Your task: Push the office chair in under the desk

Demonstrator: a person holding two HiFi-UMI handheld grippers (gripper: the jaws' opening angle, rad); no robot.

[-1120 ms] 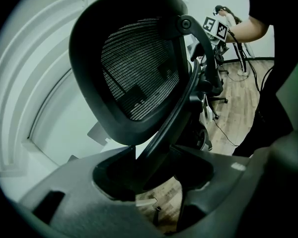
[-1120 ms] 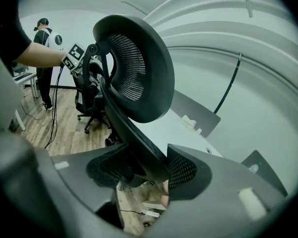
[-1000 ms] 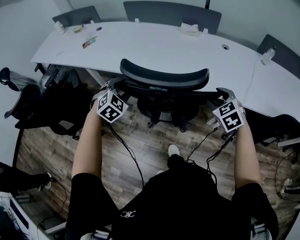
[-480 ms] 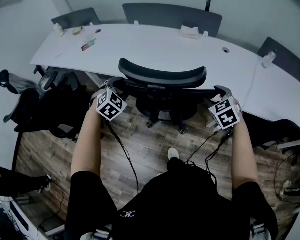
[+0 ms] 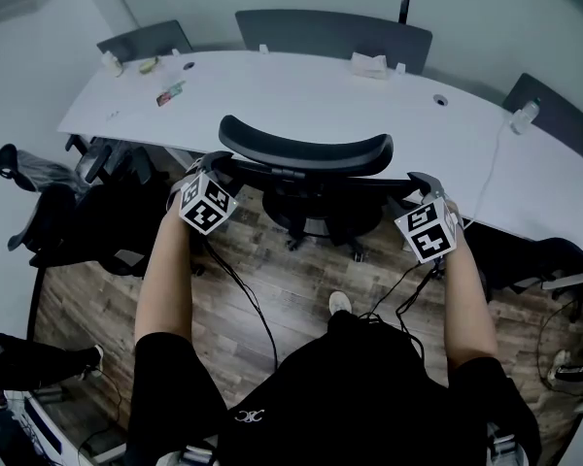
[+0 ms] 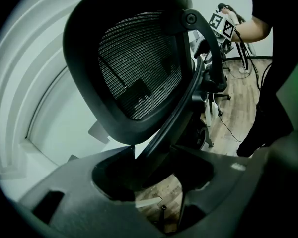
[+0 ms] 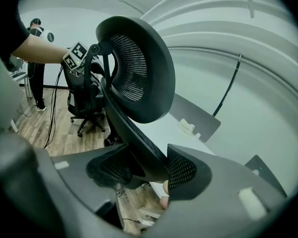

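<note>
A black office chair with a curved headrest (image 5: 306,151) stands before the white curved desk (image 5: 389,105), its seat partly beneath the desk's edge. My left gripper (image 5: 217,166) grips the left end of the chair's back frame, my right gripper (image 5: 420,184) the right end. In the left gripper view the mesh back (image 6: 134,68) rises above the left gripper (image 6: 151,170), whose jaws are closed on the black frame bar. In the right gripper view the headrest (image 7: 139,68) stands above the right gripper (image 7: 141,170), its pads pressed on the frame.
Other black chairs stand at the left (image 5: 87,202) and the right (image 5: 534,250). Cables (image 5: 243,299) trail over the wooden floor by the person's shoe (image 5: 338,304). Grey panels (image 5: 330,27) back the desk, which carries a tissue box (image 5: 369,63) and a bottle (image 5: 525,115).
The chair and both grippers have moved forward, towards the desk. The headrest now sits closer to the desk's edge. Both grips are unchanged.
</note>
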